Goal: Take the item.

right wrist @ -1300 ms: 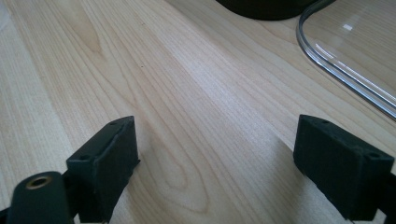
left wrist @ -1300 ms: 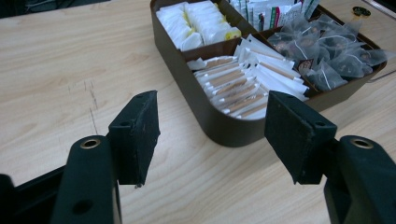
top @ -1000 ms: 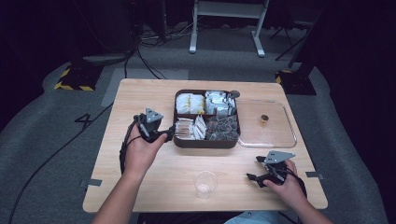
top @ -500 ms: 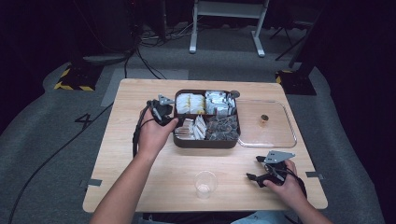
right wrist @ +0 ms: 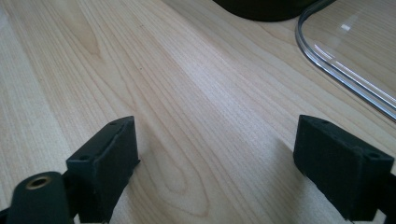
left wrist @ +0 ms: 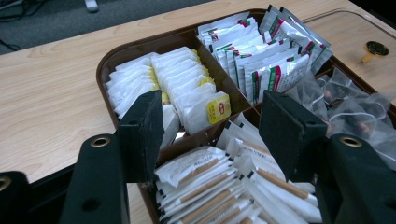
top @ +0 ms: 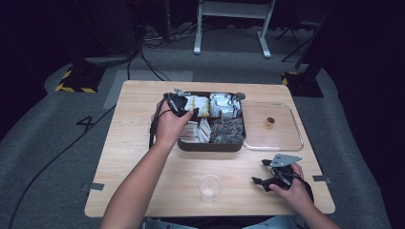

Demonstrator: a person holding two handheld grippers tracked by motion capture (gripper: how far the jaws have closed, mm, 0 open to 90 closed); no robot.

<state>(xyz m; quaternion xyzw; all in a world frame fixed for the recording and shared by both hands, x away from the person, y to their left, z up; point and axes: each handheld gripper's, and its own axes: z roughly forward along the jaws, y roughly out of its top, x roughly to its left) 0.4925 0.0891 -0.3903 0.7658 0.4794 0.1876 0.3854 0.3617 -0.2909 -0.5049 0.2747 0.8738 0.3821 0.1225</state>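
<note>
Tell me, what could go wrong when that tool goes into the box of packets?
The left tool hangs open over tightly packed tea bags and sugar sticks, so it might pinch several together or crush one. It could also catch the brown box's divider and shove the box toward the clear lid beside it.

- A wooden table [top: 133,143] stands on grey carpet [top: 47,143].
- A white metal frame's legs [top: 229,21] stand on the floor beyond the table's far edge.
- A yellow-and-black striped base [top: 75,86] sits off the table's far left corner.
- Black cables [top: 148,47] trail on the floor beyond the table.
- A "4" mark [top: 87,124] lies on the carpet left of the table.
</note>
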